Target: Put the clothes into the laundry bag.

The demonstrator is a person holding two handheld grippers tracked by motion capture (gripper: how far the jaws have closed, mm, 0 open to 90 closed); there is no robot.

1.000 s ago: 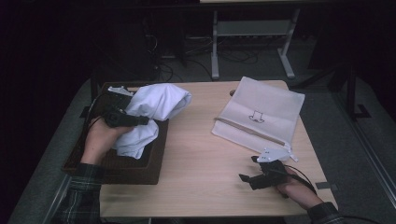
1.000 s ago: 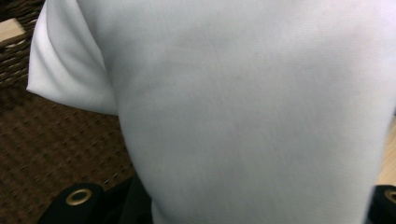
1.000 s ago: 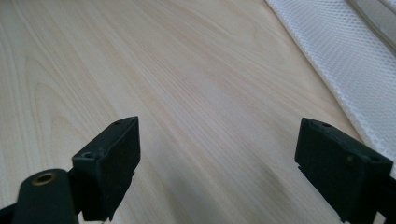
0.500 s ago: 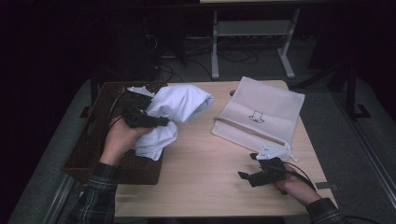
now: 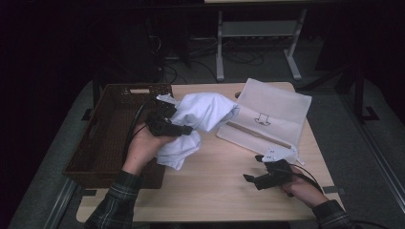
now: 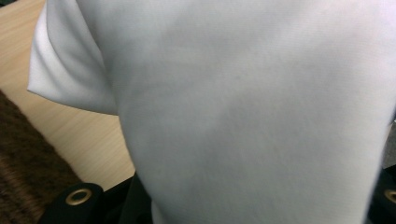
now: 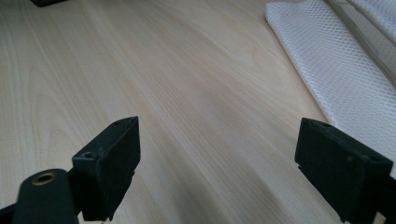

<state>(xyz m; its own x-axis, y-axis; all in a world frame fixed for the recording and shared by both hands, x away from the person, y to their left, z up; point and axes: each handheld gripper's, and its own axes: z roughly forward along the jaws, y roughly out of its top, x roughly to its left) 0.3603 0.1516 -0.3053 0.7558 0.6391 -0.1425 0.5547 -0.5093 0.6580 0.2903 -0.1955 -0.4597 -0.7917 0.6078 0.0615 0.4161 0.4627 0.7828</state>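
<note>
I had the white garment clamped in my left gripper, its cloth bunched ahead of the jaws and drooping below them, over the edge between the brown woven basket behind my hand and the wooden table in front. Up close the fabric looked smooth, fine-knit and matte, falling in soft folds, with 1 hemmed corner hanging toward the tabletop. I judged it light and completely limp: it would sag, swing and spread from any single pinch, though it would not break or slide much against the pads. A hold on a gathered fold or a seam seemed safer to me than 1 on a loose edge. My right gripper lay low on the table with its 2 jaws spread wide and nothing between them, only pale wood grain. Just to its far right lay the white mesh laundry bag, flat, net-textured, rectangular, with a zip strip along it.
</note>
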